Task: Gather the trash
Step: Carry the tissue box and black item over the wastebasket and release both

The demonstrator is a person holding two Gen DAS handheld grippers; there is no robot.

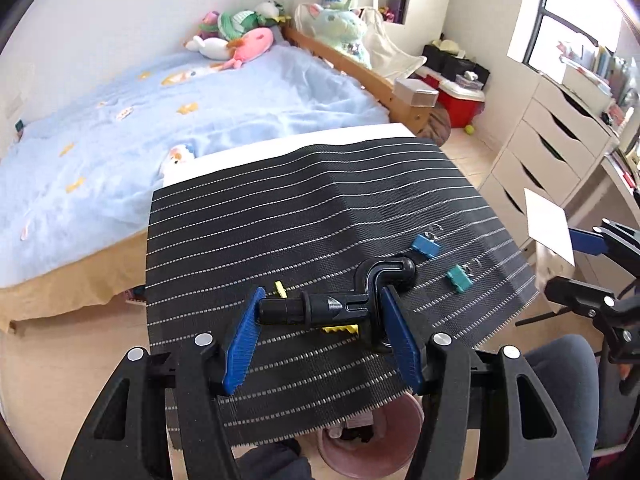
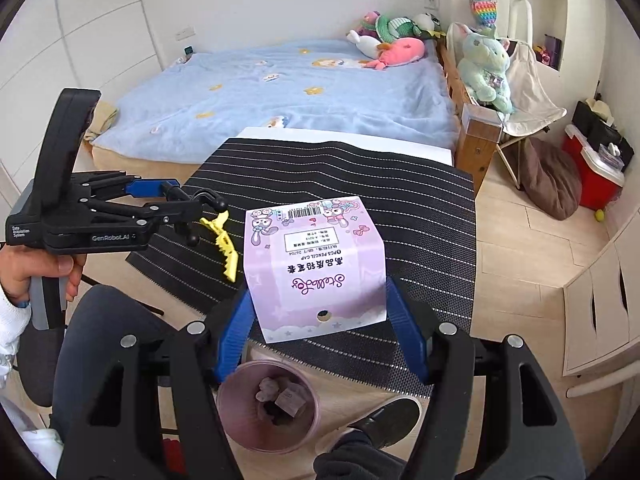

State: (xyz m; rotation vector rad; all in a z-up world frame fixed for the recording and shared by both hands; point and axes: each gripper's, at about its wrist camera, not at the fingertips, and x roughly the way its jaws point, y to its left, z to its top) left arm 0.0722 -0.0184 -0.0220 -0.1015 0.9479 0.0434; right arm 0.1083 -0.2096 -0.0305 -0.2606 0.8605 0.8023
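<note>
While the left gripper [image 1: 320, 316] is raised over the striped mat [image 1: 280, 200] on the tabletop [image 1: 304, 140], its blue pads clamp a black plastic part [image 1: 340, 304] crosswise: the straight barrel meets the left pad and the looped end meets the right pad. A yellow clip [image 2: 222, 240] lies on the mat just below that part. Further right on the mat lie a blue binder clip [image 1: 425, 246] and a teal binder clip [image 1: 457, 277], both apart from the gripper. The right gripper [image 2: 318, 312] is clenched on a pink printed cardboard package [image 2: 316, 268], one pad on each side edge, the package tilted above the mat's near edge. Directly beneath this gripper, on the floor, stands a pink waste bin [image 2: 268, 412] containing crumpled scraps.
</note>
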